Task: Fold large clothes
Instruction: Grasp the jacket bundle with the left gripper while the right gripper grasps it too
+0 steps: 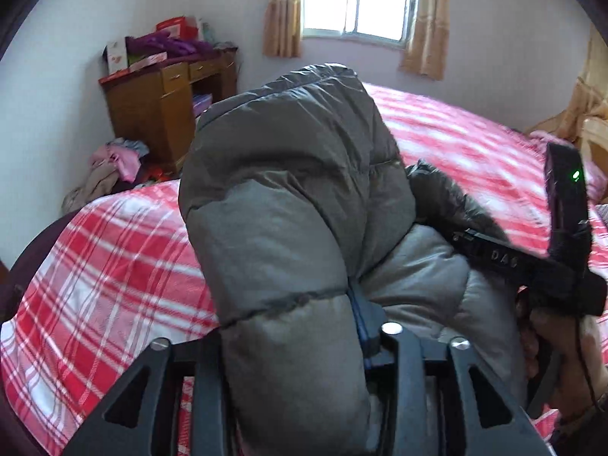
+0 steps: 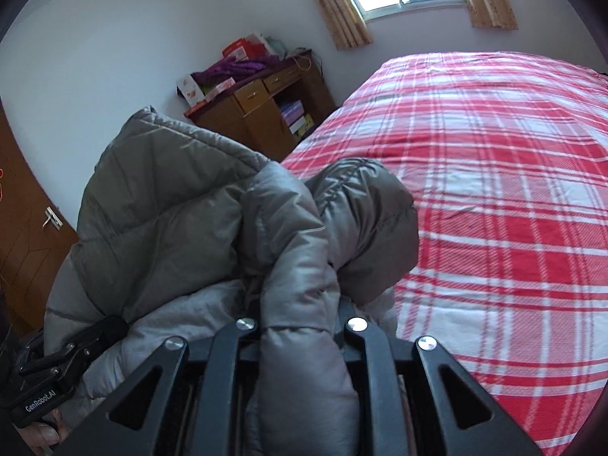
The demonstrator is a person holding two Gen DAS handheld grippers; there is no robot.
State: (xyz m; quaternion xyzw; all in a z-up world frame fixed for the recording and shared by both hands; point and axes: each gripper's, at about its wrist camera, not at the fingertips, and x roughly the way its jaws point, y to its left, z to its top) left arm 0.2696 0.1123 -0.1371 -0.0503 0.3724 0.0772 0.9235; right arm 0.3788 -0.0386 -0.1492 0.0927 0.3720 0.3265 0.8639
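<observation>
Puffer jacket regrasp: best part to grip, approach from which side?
Grip the gray puffer jacket by a thin stitched edge, not a puffed panel, which fills the jaws. Come from the bed's near edge, as both tools do now: left, right.

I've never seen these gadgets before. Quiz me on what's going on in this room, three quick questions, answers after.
1. True or false: both hand-held grippers clamp the grey puffer jacket.
2. Which pattern covers the bed? A) blue stripes B) red and white plaid C) plain green
3. Fill in: the wooden desk stands against the ____.

Key: 1 true: the left gripper and right gripper each pinch a fold. 2 B. 3 wall.
</observation>
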